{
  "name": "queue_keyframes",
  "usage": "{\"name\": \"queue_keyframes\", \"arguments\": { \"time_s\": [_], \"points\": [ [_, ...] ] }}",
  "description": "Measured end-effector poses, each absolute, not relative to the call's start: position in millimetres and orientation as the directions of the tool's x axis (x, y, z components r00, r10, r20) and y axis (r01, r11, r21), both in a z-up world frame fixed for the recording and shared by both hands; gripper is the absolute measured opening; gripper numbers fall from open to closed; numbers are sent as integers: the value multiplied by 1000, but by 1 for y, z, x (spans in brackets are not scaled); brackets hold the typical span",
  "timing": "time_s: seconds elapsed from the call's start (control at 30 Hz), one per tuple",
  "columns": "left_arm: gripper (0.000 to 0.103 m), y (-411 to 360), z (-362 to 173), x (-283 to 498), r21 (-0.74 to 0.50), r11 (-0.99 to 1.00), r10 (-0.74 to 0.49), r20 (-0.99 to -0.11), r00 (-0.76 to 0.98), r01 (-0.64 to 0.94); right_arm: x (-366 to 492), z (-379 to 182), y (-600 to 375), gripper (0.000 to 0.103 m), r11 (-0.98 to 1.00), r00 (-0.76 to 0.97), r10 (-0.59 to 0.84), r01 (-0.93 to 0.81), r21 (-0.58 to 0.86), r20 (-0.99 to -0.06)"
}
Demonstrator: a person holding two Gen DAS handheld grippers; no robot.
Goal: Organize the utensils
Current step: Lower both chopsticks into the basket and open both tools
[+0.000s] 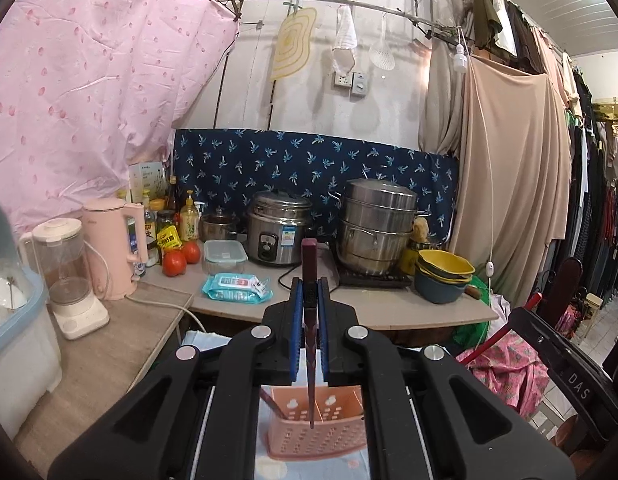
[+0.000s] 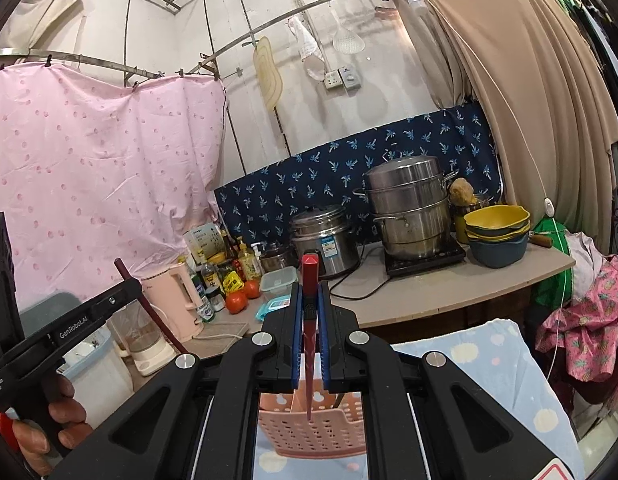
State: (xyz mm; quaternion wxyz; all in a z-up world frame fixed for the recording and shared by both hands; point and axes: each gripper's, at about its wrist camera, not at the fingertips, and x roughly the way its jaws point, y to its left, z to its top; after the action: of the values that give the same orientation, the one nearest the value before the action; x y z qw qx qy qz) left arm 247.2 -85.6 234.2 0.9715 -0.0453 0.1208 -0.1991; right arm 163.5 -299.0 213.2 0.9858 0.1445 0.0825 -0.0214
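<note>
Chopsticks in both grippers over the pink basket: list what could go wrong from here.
1. The left gripper pinches its chopstick on a narrow span between the pads, so it might swivel or slip.
2. The tip hangs above the perforated pink basket; it could catch a hole or the divider rather than drop in.
3. The right gripper and its chopstick hover over the same basket, so the tools might collide.

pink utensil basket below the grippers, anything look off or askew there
Nothing looks spilled or damaged. The pink basket stands upright on the dotted cloth. The left gripper and the right gripper each clamp one dark red chopstick, its tip pointing down above the basket.
</note>
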Motion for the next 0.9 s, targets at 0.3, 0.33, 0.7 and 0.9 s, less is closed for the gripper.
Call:
{"name": "queue_keyframes", "arguments": {
  "time_s": [0.3,0.33,0.7,0.9],
  "points": [
    [7,-98,207,295,-138,926,-375,-270,887,350,217,193,-306,7,949,976,-11,78,306,-215],
    [7,-99,201,298,-134,928,-372,-279,885,348,223,188,-305,7,949,973,-7,79,306,-229],
    [7,-104,172,314,-134,932,-363,-343,867,337,249,145,-298,7,947,942,22,87,308,-334],
    [7,-104,168,314,-138,932,-363,-356,861,336,252,140,-299,7,947,936,15,99,304,-352]
  ]
}}
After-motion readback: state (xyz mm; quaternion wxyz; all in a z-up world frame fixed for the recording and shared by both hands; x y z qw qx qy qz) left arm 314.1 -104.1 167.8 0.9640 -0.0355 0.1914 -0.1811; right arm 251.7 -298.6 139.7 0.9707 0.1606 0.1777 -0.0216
